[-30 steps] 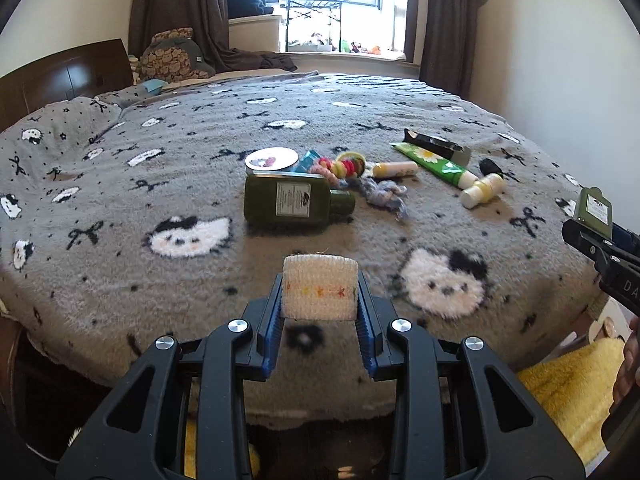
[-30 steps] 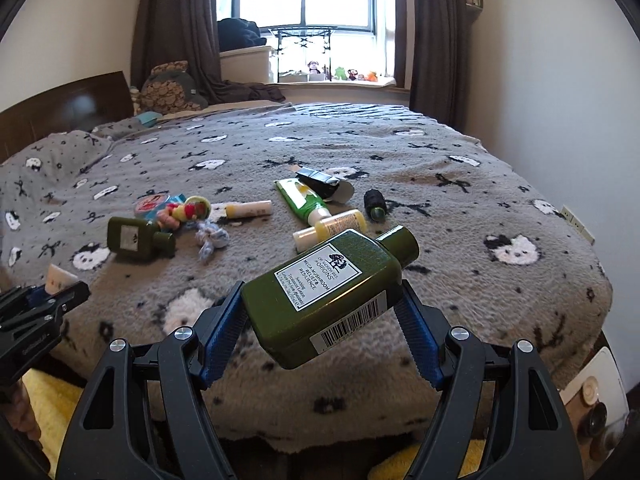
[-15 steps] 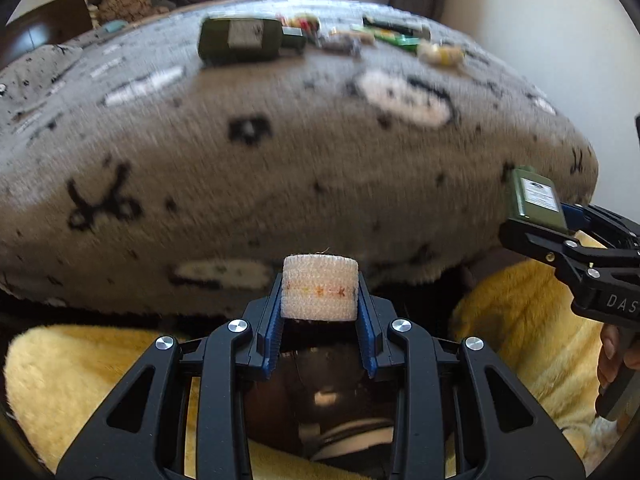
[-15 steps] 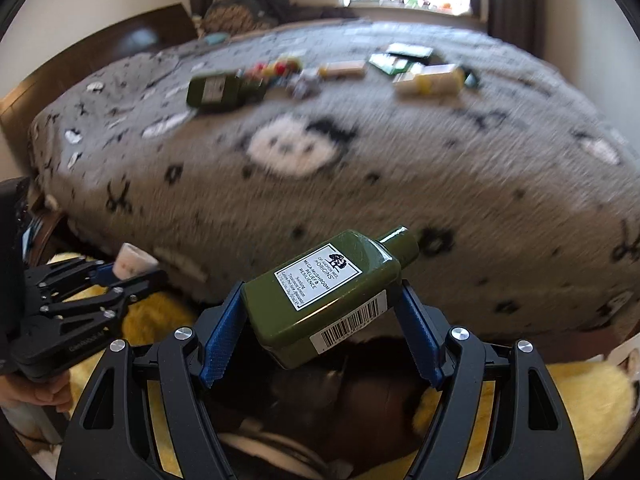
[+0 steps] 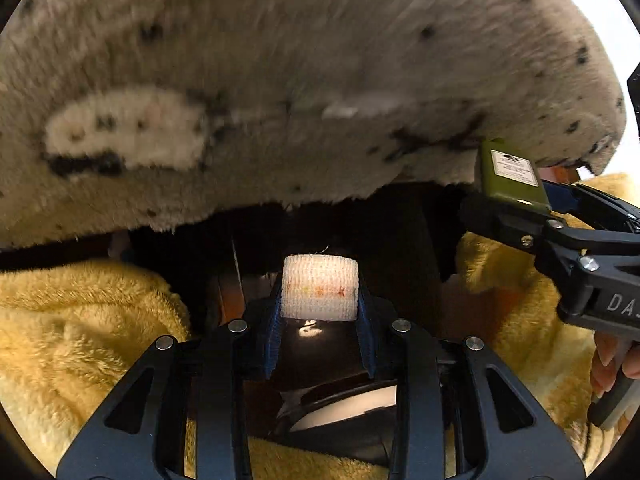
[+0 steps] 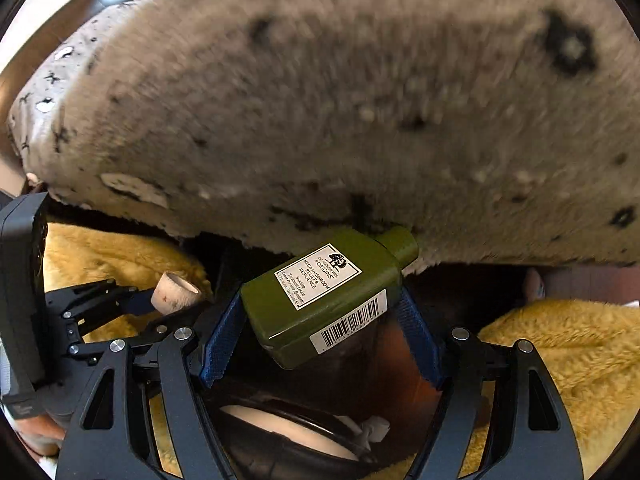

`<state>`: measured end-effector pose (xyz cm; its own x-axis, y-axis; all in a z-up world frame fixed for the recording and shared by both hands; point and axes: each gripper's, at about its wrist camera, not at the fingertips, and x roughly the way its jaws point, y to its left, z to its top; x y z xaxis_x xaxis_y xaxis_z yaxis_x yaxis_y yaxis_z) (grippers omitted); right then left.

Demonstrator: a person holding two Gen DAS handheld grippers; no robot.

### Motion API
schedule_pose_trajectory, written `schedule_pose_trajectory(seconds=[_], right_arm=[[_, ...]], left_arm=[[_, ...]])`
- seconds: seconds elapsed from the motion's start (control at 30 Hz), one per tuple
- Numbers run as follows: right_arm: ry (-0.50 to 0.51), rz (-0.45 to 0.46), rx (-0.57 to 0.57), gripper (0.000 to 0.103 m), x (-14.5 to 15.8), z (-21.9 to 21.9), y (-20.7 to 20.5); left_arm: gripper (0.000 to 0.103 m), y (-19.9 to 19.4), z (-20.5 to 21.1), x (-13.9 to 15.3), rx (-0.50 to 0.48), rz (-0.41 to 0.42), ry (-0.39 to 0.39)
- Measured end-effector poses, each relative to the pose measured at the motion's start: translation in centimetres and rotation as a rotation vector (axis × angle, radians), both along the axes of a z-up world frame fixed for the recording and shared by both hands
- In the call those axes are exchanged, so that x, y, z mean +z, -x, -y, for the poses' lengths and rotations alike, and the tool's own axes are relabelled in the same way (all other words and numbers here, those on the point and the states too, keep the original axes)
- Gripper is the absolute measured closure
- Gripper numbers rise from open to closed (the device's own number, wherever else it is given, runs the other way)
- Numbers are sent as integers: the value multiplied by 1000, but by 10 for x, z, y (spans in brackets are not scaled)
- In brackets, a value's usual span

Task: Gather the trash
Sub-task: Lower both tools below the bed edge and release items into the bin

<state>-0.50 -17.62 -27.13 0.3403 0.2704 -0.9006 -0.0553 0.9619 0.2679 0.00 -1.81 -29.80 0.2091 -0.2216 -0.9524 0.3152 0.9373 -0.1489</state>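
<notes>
A: Left gripper (image 5: 319, 312) — state?

B: Blue pads clamped on a small white bandage roll (image 5: 319, 287), one pad on each side. The roll sits upright between them, with a faint row of coloured marks around its band. From the right wrist view the same roll (image 6: 176, 293) shows at the left, tilted, its hollow end facing the camera.

A: Right gripper (image 6: 322, 326)?

B: Closed around a green bottle (image 6: 326, 296). The bottle lies slantwise across the pads, cap end up and to the right, with a white label and barcode facing the lens. In the left wrist view it appears at the right edge (image 5: 510, 176), held out in front of the black frame.

A: Surroundings?

B: Grey fleece blanket (image 5: 280, 80) hangs over the bed edge and fills the upper part of both views; it is blurred. Yellow fuzzy fabric (image 6: 560, 344) lies low on both sides. Between the yellow patches is a dark gap, with a dark bin (image 6: 288, 432) low in it, directly beneath both grippers. Its rim is black, and something pale and crumpled lies inside.

A: Items relative to the bin?

B: Both are above it, gripped, and neither touches it. The roll and bottle are near each other but apart.
</notes>
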Motion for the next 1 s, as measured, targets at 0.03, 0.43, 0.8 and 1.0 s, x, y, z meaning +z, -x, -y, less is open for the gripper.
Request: schedule_pose_trajectory(seconds=[0.03,0.43,0.8,1.0], right_arm=[[-3,-13,-7,29,-6,3,-2],[-5,-55,5,22,-20,-1,-7],[43,37,-48,22,11,26,-4],[147,226,-67,22,67,36,3]], left_arm=[[73,-1,-1,-5,5,-12,-9],[57,-5,-5,-24,21,-55,-21],[30,-5,-6,12,44,24,-19],[21,-4,-17,56,47,152,-27]])
